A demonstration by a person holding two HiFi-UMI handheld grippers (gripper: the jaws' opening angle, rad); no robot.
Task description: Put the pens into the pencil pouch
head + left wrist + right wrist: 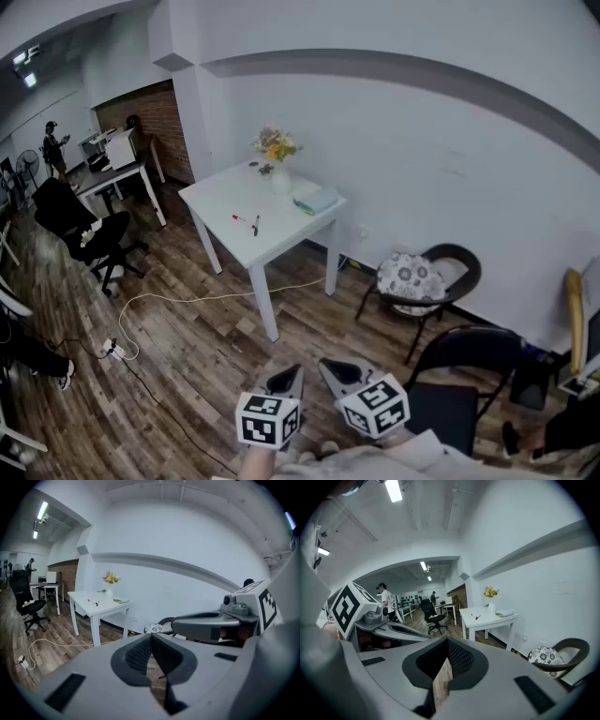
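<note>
Across the room stands a white table [267,234]. On it lie a red pen [241,219] and a dark pen [255,225], side by side, and further back a pale green pencil pouch [316,200]. My left gripper [286,379] and right gripper [339,371] are at the bottom edge, far from the table, both shut and empty. The left gripper view shows its shut gripper [151,639], the table [101,606], the pens [92,602] and the pouch [121,601]. The right gripper view shows its shut gripper [446,644], the pens [476,617] and the pouch [505,614].
A vase of flowers [278,157] stands at the table's back. A cushioned chair [417,279] and a black chair [459,370] are on the right. A white cable [187,300] and power strip [112,349] lie on the wood floor. An office chair [84,230] stands at the left.
</note>
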